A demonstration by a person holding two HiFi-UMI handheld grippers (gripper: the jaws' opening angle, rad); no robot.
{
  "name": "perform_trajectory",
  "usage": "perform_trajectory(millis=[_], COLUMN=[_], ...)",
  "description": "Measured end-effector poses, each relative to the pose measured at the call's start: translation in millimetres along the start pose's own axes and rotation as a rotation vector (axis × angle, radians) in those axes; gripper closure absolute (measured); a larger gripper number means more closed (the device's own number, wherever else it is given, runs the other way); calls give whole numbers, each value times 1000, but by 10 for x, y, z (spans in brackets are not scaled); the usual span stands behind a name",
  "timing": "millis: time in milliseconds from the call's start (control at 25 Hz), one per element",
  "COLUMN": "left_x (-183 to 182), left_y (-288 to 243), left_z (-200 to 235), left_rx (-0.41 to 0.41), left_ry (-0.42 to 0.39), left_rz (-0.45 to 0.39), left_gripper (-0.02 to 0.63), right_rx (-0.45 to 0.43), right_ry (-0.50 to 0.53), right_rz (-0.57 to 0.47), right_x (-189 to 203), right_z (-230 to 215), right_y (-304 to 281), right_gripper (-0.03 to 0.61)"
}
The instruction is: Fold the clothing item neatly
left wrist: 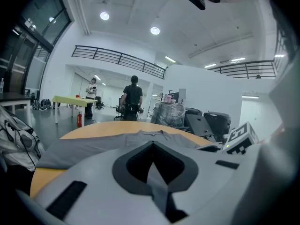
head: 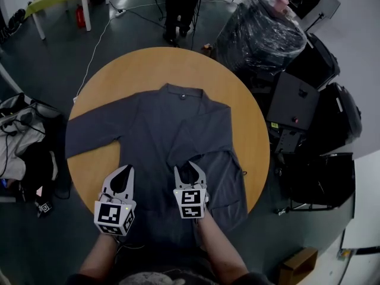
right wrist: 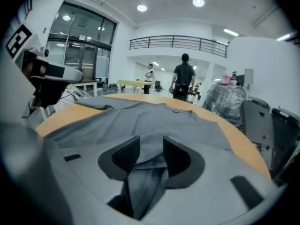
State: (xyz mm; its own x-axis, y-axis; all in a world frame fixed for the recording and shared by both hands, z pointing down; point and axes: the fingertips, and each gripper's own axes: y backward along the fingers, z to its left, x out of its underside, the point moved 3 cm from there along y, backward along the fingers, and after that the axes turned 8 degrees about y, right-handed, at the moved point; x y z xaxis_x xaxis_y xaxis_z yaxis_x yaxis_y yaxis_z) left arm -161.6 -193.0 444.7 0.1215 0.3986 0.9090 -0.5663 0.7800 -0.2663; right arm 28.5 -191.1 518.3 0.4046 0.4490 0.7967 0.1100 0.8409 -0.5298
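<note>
— Where's the shirt (head: 172, 129)?
— Flat on the round table (head: 119, 76), collar (head: 183, 91) at 12 o'clock. The left gripper (head: 124, 172) pinches the hem at 6; the right gripper (head: 188, 171) is spread, with cloth loose between its jaws.
— Risk?
— Likely a one-sided pull, skewing the fold

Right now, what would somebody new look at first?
A big grey shirt spread flat on a round wooden table, one sleeve reaching left. At its near edge, the left gripper pinches the cloth; the right gripper is open, cloth loose between its jaws.
</note>
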Motion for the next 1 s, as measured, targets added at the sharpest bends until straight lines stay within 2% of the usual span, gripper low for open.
perform_trajectory(millis=[120,240,320,480,600,640,720,1000], left_x=[-47,-52,-46,-17,-12,-11,-6,-35], left_y=[-7,13,32,87,119,126,145,379], left_z=[0,-26,-37,-77,-104,-120,-160,-111], left_rx=[-3,-24,-48,-90,-127,-138,-156,-203], left_ry=[-5,-17,-26,-57,-78,-85,-98,-99], left_rz=[-12,-15,-17,-6,-9,-12,-17,-32], left_gripper=[606,606,606,606,606,606,606,606], right_rx=[107,140,130,53,38,46,71,66], right_ry=[-40,-133,-180,-184,-197,-196,-188,-146], right_rz=[15,83,117,148,145,142,134,70], right_x=[89,303,419,521,548,548,532,287], right_z=[-334,-657,-783,-771,-782,-812,-884,-921], right_y=[71,95,66,-116,-235,-250,-248,-143], right_gripper=[437,436,436,437,438,455,575,580])
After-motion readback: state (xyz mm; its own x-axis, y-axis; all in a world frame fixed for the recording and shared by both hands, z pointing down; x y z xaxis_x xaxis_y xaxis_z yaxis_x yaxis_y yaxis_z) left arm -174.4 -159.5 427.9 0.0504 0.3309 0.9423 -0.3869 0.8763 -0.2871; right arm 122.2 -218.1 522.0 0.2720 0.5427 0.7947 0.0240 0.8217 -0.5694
